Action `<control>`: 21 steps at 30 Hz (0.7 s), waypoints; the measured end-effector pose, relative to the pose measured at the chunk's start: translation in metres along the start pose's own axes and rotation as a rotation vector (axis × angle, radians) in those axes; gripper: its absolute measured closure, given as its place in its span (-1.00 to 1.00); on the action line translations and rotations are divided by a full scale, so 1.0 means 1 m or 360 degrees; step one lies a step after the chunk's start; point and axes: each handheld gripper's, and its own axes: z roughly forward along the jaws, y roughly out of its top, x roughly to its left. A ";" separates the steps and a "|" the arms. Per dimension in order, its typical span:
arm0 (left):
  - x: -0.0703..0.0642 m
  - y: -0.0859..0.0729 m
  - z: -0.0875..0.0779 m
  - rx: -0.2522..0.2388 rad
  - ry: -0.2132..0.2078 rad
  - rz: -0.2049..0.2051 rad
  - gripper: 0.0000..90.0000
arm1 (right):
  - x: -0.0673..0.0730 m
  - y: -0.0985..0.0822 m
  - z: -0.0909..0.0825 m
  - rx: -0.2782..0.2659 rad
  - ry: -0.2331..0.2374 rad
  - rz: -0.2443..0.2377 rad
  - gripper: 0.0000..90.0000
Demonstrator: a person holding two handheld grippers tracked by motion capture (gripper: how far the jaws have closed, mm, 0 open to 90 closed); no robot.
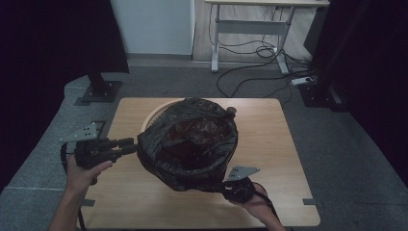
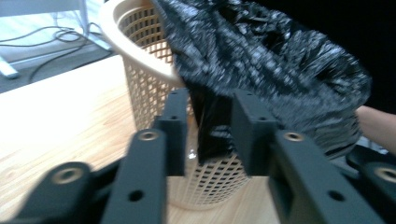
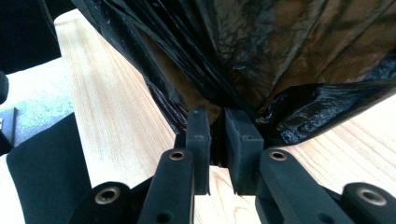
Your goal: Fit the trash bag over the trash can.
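Bag work on the table (image 1: 284,144): a black bin liner (image 1: 192,139) is stretched open over the cream mesh basket (image 2: 140,79), left gripper (image 1: 126,146) pinching a fold of its rim, right gripper (image 1: 226,187) clamped on the near hem. Thin, limp, slippery film by the look of it, so grip gathered edge, not a single layer

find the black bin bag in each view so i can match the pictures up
High view: black bin bag at table centre, mouth stretched open over the basket.
Left gripper view: upper right, a fold running down between the jaws, draped over the basket rim.
Right gripper view: across the top, its edge pinched between the jaws.
Shared landmark: the wooden table.
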 end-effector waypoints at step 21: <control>0.000 0.025 0.019 0.0104 0.0044 0.0023 0.57 | 0.000 -0.003 -0.009 -0.0041 -0.0023 -0.0015 0.73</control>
